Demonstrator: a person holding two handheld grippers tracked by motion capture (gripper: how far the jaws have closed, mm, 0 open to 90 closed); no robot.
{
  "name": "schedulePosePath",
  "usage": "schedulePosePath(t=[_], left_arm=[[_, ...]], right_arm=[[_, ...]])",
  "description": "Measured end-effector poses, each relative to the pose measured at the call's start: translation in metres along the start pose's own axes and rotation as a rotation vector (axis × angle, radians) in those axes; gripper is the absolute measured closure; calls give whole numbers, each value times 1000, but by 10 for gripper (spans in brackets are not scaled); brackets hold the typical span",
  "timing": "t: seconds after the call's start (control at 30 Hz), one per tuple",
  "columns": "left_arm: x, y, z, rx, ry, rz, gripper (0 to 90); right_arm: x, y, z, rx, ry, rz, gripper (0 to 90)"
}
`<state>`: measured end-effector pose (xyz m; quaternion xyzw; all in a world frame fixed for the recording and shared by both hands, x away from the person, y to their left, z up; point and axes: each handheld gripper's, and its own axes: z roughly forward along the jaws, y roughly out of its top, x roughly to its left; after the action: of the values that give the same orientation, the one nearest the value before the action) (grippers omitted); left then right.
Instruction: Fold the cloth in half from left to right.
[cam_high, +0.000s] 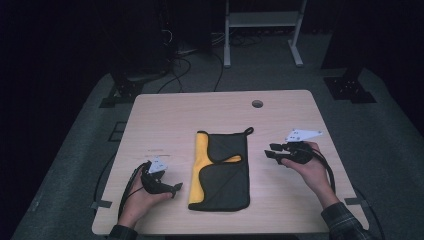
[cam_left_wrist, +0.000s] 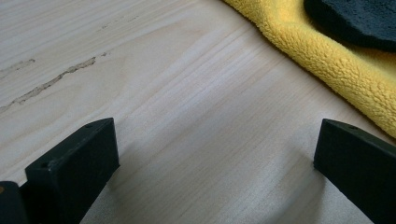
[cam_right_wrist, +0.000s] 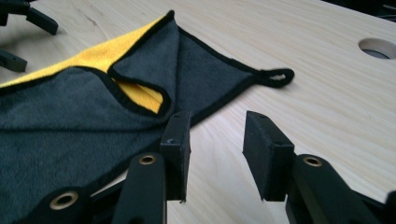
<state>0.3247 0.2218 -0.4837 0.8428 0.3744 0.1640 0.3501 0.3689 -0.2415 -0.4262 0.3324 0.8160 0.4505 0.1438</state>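
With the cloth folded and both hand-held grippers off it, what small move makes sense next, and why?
Probably bring the right hand-held gripper back to the cloth's near edge. Its jaws stand apart with nothing between them, just beside the black hem, and a loose flap still shows yellow at the fold. The left hand-held gripper sits wide open over bare table.

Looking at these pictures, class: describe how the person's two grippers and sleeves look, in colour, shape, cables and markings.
The left gripper and right gripper are black, with two blocky, flat-faced jaws on arms with brass-coloured pivots. Each carries a grey three-cornered plate with small dark markings on top and trails a black cable. The right sleeve is dark plaid; the left cuff looks similarly dark.
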Motion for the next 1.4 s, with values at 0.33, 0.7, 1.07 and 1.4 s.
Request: schedulePosePath(t=[0.33,0.7,1.07,1.4], left_arm=[[0,0,0,1,0,-1,0],[0,0,0,-1,0,-3,0],[0,0,0,0,1,-1,0],[0,0,0,0,2,1,0]], right_arm=[[18,23,28,0,56,-40,604],[36,44,60,-7,124,-48,634],[60,55,98,33,193,-79,659],[76,59,129,63,243,-111,727]])
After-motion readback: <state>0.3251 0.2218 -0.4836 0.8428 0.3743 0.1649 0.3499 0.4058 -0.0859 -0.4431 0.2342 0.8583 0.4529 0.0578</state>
